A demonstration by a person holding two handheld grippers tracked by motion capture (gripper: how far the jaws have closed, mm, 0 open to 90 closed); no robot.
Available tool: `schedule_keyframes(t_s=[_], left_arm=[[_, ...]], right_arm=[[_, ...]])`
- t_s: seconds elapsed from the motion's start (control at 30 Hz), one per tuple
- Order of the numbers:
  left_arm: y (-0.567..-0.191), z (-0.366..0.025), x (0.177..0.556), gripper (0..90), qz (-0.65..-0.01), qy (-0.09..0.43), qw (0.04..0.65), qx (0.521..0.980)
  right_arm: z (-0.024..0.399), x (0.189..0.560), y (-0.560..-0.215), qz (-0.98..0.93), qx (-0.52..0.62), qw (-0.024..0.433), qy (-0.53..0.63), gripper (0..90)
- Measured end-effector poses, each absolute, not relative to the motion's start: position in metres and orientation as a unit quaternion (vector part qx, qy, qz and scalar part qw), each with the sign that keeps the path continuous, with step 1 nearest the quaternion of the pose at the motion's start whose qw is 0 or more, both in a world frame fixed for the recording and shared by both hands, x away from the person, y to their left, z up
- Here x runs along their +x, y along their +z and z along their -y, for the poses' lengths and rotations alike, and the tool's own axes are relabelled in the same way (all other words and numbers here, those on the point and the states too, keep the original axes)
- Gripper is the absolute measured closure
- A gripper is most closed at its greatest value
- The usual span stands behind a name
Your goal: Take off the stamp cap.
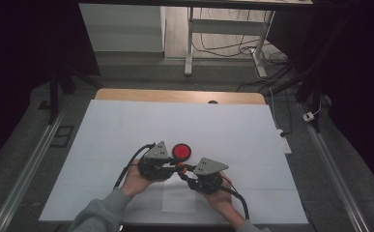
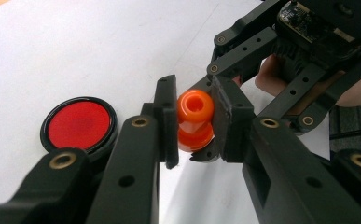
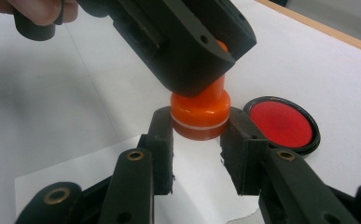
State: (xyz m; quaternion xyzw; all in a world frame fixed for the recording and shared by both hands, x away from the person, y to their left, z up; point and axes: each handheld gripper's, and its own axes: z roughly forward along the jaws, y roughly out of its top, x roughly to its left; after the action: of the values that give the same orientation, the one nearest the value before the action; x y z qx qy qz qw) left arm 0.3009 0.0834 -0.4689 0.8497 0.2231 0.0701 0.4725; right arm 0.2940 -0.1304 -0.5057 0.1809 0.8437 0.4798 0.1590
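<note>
Jaws of both grippers are closed on one orange stamp (image 2: 195, 120), held above the white-covered bench (image 1: 126, 130). Left gripper (image 2: 194, 122): its two jaws clamp the stamp's upper handle from either side, pads touching the knob, with the hollow top end facing the camera. Right gripper (image 3: 200, 140): its jaws press on the wider lower body of the stamp (image 3: 200, 114), one pad at each flank, just below the left gripper's jaws. In the high view the stamp (image 1: 179, 167) sits between the two gripper bodies. A round red ink pad (image 2: 79, 124) in a black case lies open on the bench just beside the jaws. A white paper sheet (image 3: 99, 168) lies directly beneath the right gripper's jaws.
</note>
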Motion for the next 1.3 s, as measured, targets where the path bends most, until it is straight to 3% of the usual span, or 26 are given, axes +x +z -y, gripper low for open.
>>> schedule_keyframes(t_s=[1.3], left_arm=[[-0.4692, -0.082, 0.3009, 72.7, -0.231, 0.065, 0.465, 0.852]], right_arm=[[0.131, 0.2933, -0.5083, -0.847, 0.175, 0.162, 0.474, 64.9]])
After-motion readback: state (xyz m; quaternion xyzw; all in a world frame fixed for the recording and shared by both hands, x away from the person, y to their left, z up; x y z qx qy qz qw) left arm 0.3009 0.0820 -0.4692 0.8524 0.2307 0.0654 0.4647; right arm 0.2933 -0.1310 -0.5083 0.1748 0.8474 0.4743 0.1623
